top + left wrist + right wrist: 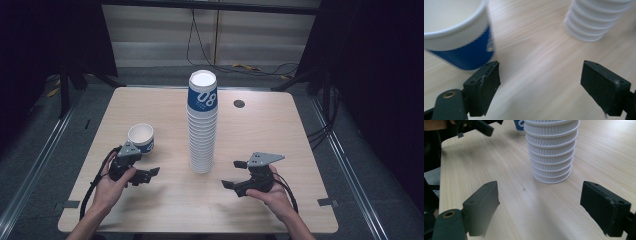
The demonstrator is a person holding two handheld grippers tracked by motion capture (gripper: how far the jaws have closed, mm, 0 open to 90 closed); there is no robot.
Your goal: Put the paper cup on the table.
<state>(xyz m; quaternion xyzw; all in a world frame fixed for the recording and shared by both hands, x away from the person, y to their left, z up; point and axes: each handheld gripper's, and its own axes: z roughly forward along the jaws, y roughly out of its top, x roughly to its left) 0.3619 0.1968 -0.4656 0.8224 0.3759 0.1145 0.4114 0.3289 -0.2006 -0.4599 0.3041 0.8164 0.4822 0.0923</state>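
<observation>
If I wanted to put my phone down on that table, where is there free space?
The table is bare at the far right, between the cup stack and the right edge, apart from a small dark round spot. The far left corner behind the single cup is free too. The near edge is crowded: the left tool and right tool flank the stack's foot.

Single paper cup (141, 137), left of frame: white interior, blue outer band with white marks. Cup stack (202, 125), centre: white ribbed rims, top cup blue with white "08". Table (160, 107): pale wood grain. Left gripper (145, 172) and right gripper (234, 174): black, with grey plates.
</observation>
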